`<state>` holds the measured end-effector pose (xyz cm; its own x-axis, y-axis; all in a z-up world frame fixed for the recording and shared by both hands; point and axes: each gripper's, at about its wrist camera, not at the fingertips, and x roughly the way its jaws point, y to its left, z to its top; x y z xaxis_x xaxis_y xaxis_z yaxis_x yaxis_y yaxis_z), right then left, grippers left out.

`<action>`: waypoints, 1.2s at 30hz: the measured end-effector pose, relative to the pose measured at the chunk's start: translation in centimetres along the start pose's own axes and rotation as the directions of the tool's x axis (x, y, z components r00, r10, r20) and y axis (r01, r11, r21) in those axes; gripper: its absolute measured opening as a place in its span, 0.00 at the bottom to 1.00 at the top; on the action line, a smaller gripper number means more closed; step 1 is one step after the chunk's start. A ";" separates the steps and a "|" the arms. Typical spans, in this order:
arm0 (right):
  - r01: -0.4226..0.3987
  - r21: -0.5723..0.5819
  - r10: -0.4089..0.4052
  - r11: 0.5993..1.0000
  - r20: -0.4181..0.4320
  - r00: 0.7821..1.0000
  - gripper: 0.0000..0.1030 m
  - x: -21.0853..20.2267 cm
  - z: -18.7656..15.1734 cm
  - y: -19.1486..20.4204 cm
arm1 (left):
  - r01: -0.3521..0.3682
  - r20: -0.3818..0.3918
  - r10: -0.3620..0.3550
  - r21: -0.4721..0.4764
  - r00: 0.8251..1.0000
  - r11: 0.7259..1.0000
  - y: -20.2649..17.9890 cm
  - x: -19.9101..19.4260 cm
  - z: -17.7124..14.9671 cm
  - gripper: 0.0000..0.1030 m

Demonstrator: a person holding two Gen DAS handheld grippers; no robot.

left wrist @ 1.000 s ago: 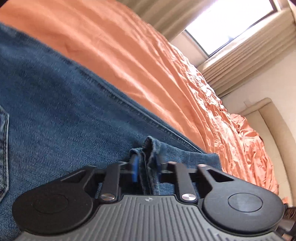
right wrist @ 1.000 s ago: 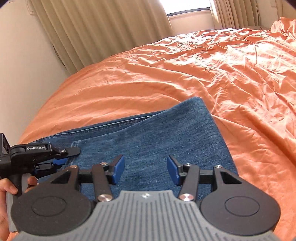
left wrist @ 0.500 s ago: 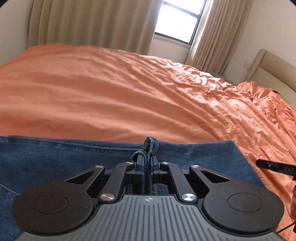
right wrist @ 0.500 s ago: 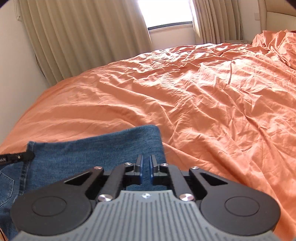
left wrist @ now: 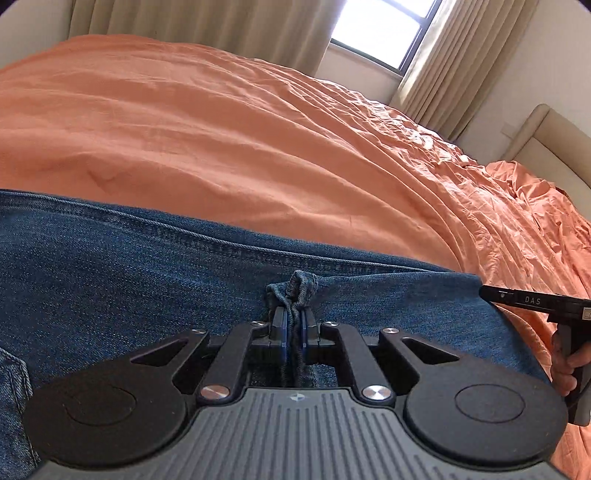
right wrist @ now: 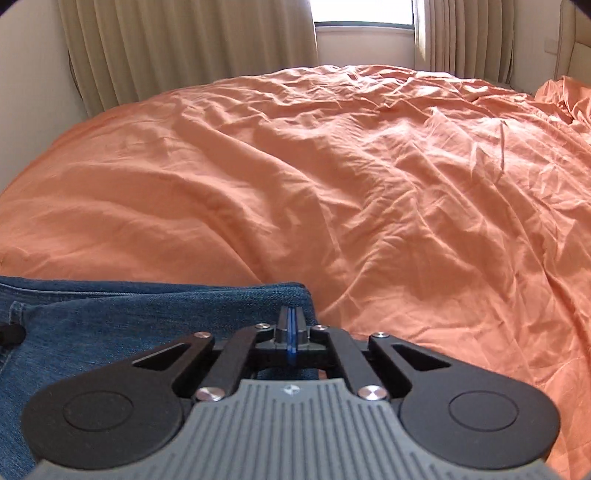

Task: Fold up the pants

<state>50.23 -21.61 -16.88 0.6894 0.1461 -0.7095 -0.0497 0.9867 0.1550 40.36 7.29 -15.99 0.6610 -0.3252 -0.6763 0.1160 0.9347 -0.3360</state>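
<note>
Blue denim pants [left wrist: 147, 266] lie flat on an orange bed sheet [left wrist: 221, 140]. My left gripper [left wrist: 293, 325] is shut on a bunched pinch of the denim, which sticks up between its blue pads. In the right wrist view the pants [right wrist: 129, 314] fill the lower left, with their far right corner just ahead of my right gripper [right wrist: 291, 321]. Its blue pads are pressed together over the denim; no cloth shows between them. The right gripper's body also shows at the right edge of the left wrist view [left wrist: 535, 301], held by a hand.
The rumpled orange sheet [right wrist: 369, 184] stretches far ahead and to the right. Beige curtains [right wrist: 184, 48] and a bright window [right wrist: 362, 14] stand behind the bed. A padded headboard [left wrist: 546, 140] is at the far right.
My right gripper went from wide open to fully shut and moved to the pants' right corner. My left gripper kept its pinch of denim and swung to face across the bed.
</note>
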 end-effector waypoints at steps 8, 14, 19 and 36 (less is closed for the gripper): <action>-0.065 0.029 0.064 0.997 0.034 0.997 0.00 -6.8 -1.2 0.6 | -0.069 0.031 0.069 0.009 0.997 0.998 -1.6 -3.5 0.0 0.20; -0.094 0.060 0.095 0.994 -0.006 0.996 0.00 -12.6 -5.4 0.9 | -0.065 0.031 0.063 0.073 0.998 0.995 -4.4 -8.2 -2.3 0.20; -0.071 0.001 0.071 0.997 -0.037 0.997 0.00 -15.1 -8.7 2.2 | -0.105 -0.002 0.106 0.130 0.994 0.986 -6.1 -9.0 -5.0 0.20; -0.079 0.017 0.081 0.997 -0.186 0.979 0.00 -12.4 -11.4 1.3 | -0.181 -0.088 0.189 0.089 0.978 0.979 -5.3 -6.8 -6.8 0.26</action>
<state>33.34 -21.30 -15.70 0.5370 0.2359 -0.8099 -0.0918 0.9707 0.2219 30.21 3.56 -14.02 0.6029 -0.1542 -0.7828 0.0596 0.9871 -0.1486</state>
